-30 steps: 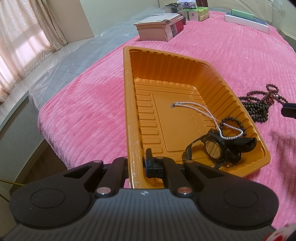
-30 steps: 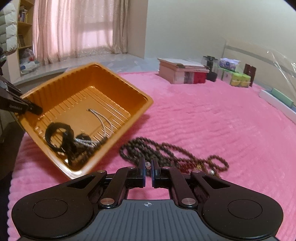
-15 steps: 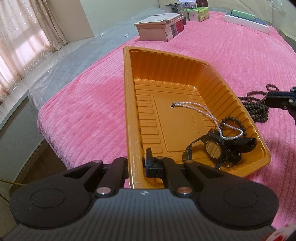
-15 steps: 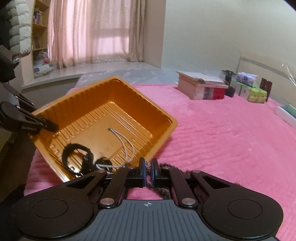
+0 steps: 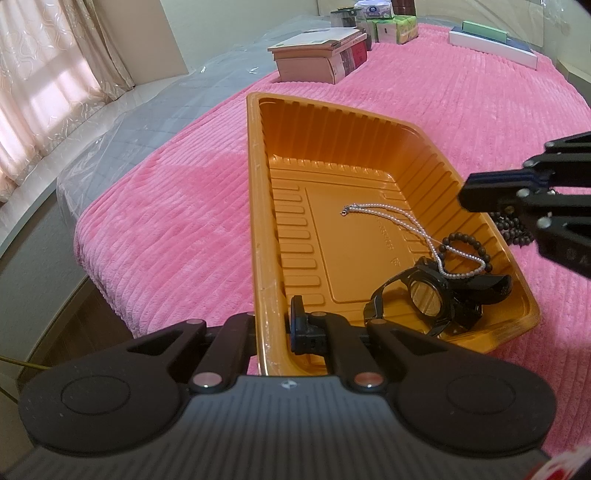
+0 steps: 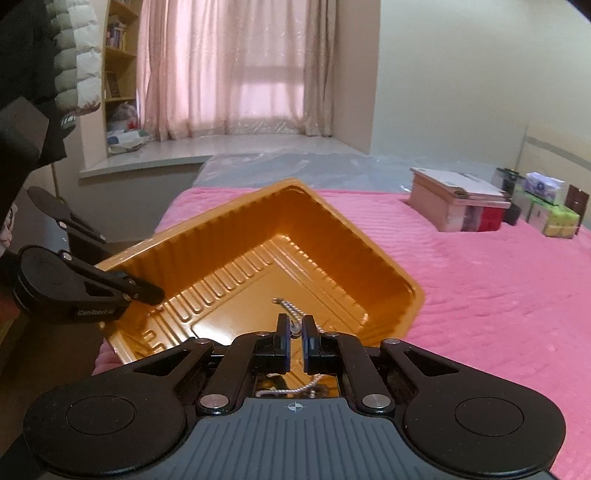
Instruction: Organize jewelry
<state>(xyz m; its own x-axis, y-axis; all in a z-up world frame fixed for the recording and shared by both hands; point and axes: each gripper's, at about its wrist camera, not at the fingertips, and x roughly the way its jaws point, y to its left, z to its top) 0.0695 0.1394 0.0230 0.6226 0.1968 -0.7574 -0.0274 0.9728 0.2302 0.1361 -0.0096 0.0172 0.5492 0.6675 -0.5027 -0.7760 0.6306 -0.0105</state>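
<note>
An orange plastic tray [image 5: 255,206] lies on the pink bedspread. My left gripper [image 5: 271,328] is shut on its near rim, one finger inside and one outside; the right wrist view shows it [image 6: 147,293] on the tray's [image 6: 332,229] left corner. Inside lie a pearl necklace [image 5: 402,218], a dark bead bracelet [image 5: 465,243] and a black watch [image 5: 432,299]. My right gripper [image 5: 476,192] hovers over the tray's right wall, shut on a dark bead necklace [image 5: 511,229] that hangs below it. In the right wrist view a thin strand shows between the gripper's [image 6: 294,328] pads.
A stack of books [image 5: 317,55] and tissue packs [image 5: 391,27] stand at the far end of the bed, with a flat box [image 5: 491,44] far right. The bed's edge [image 5: 85,258] drops off left of the tray. A person's padded sleeve [image 6: 74,55] is at top left.
My right gripper has lifted the dark bead necklace off the bedspread and carried it left, over the tray's right wall. The left gripper and tray have kept still.
</note>
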